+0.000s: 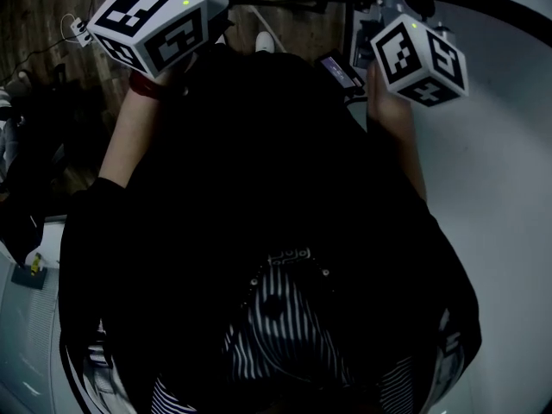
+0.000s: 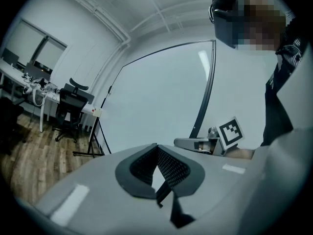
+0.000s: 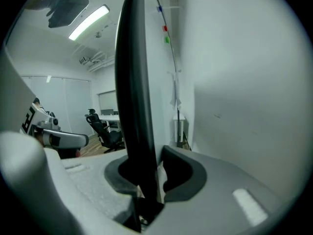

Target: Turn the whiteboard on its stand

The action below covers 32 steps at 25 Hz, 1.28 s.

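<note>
Whiteboard: a broad white panel [image 1: 504, 197] filling the right side of the head view, at the person's right hand. Its plain face looks bare.
Floor: brown wooden boards [image 2: 29, 165] spread away from the whiteboard's foot, on its left in the left gripper view.
Person: a dark-clothed torso [image 1: 259, 188] with a striped shirt showing, close against the whiteboard's edge, both forearms raised.
Frame: a black rim [image 3: 134, 82] runs along the whiteboard's edge and bends round its corner.
Stand: thin black legs [image 2: 94, 138] reach the floor below the whiteboard's far side.
Office chair: black [image 2: 68, 106], well apart from the whiteboard, past the stand, by the white desks.
Right gripper: [image 3: 146, 174] at the whiteboard's near edge. Its jaws pinch the frame, one dark pad on each side of the black rim, and the white face rises to the right of them.
Left gripper: [image 2: 157, 153] held off the whiteboard and pointing at its face. Its jaws are pressed together at the tips with nothing between them.
Coloured specks: blue, red and green [image 3: 164, 28] high beside the frame. They are too small to make out.
</note>
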### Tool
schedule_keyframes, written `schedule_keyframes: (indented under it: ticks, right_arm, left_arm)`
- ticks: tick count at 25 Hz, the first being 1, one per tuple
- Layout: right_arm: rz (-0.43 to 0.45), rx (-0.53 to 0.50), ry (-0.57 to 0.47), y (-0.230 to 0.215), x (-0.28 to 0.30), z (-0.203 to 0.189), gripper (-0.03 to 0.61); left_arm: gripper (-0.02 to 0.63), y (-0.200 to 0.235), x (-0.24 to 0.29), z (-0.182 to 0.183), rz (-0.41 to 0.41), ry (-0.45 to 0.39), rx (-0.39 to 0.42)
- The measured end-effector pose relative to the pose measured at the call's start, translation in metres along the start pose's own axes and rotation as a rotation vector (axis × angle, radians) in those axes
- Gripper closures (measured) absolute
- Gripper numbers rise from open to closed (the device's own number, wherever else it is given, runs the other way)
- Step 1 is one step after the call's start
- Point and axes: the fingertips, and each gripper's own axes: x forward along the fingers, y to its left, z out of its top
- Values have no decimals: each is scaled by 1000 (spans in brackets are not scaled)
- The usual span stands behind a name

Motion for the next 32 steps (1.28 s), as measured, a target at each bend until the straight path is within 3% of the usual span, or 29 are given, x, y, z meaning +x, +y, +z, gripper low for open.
schedule_keyframes:
  ticks: [10,18,32]
  right_arm:
    - [-3,-4,-25,-11,24,17,482]
    - [-60,-29,-45,-71,29,31,517]
    - [-71,-83,-59,-69,73,49,518]
  left_arm:
    - [609,7,-4,0,14,7,-2]
    - [609,4,0,3,-11,23,8]
    - [609,3,3,3,-17,29,7]
